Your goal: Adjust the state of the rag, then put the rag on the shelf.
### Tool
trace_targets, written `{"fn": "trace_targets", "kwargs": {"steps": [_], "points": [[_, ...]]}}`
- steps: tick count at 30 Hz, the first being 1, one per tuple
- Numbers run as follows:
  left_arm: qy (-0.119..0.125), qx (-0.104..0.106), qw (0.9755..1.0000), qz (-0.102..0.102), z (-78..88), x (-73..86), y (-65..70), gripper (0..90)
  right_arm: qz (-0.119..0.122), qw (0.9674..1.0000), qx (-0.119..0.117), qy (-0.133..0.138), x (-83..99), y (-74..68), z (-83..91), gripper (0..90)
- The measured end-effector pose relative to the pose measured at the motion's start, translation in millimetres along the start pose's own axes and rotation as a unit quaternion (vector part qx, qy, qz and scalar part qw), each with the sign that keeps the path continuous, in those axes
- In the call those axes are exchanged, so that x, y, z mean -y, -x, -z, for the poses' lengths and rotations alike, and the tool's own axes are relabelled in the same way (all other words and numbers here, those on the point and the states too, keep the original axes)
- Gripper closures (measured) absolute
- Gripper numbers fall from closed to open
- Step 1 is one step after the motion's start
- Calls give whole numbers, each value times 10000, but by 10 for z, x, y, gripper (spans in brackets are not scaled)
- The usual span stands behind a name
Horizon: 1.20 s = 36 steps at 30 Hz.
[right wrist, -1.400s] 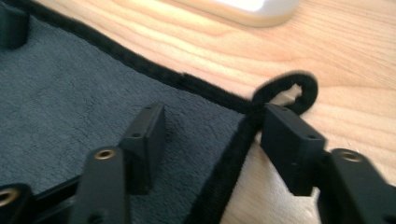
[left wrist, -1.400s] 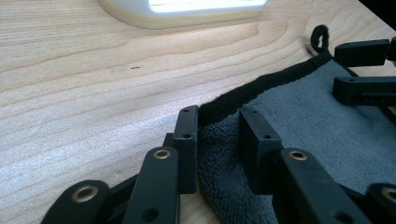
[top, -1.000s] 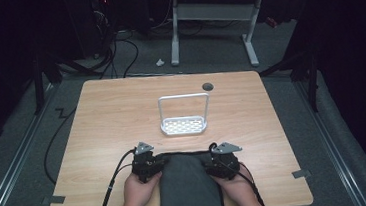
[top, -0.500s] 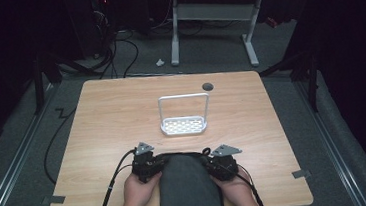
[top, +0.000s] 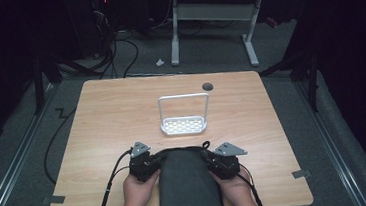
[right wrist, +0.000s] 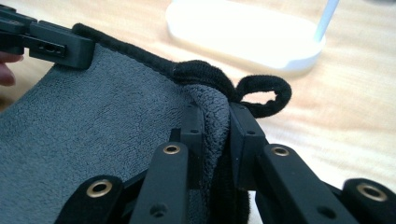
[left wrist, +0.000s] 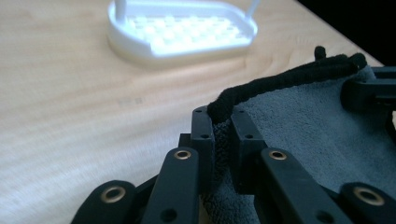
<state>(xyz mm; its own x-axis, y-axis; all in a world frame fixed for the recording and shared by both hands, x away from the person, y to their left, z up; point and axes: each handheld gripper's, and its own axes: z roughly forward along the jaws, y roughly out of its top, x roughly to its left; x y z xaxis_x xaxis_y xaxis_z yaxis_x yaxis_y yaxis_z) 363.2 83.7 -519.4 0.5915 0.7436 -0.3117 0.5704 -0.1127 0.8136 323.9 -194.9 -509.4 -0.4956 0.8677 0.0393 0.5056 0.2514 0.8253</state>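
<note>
Here, in the high view, a grey towel [top: 187, 183] is being held at the near edge of the bench [top: 107, 119] between the left tongs [top: 148, 163] and the right tongs [top: 216, 161], one at each far corner. A white rack [top: 184, 126] is standing just beyond it, near the bench's middle.

In the left gripper view, the left tongs [left wrist: 223, 135], whose jaws have just been closing, are being clamped on the towel's [left wrist: 317, 135] black hem, with the rack [left wrist: 182, 32] ahead.

In the right gripper view, the right tongs [right wrist: 215, 126] are being pressed shut on the bunched towel [right wrist: 93, 116] corner, beside its black loop [right wrist: 264, 95].
</note>
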Motion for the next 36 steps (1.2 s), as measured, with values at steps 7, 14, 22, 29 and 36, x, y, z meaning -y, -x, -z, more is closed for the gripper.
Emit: {"fn": "trace_targets", "kwargs": {"steps": [7,14,22,29,36], "points": [[259,-74,9996,-123,70,-151,53,824,49,9995,126,268,-148,-10,71,786],[474,-102,9985,-272,138,-287,126,824,82,9987,182,469,-230,4,126,786],[843,-96,9954,-453,243,-508,195,825,113,9967,216,770,-390,44,215,786],[1138,-71,9917,-594,360,-732,254,825,152,9933,251,1122,-569,56,345,785],[1400,-89,9874,-738,458,-938,323,825,248,9899,322,1358,-737,60,445,785]]}}
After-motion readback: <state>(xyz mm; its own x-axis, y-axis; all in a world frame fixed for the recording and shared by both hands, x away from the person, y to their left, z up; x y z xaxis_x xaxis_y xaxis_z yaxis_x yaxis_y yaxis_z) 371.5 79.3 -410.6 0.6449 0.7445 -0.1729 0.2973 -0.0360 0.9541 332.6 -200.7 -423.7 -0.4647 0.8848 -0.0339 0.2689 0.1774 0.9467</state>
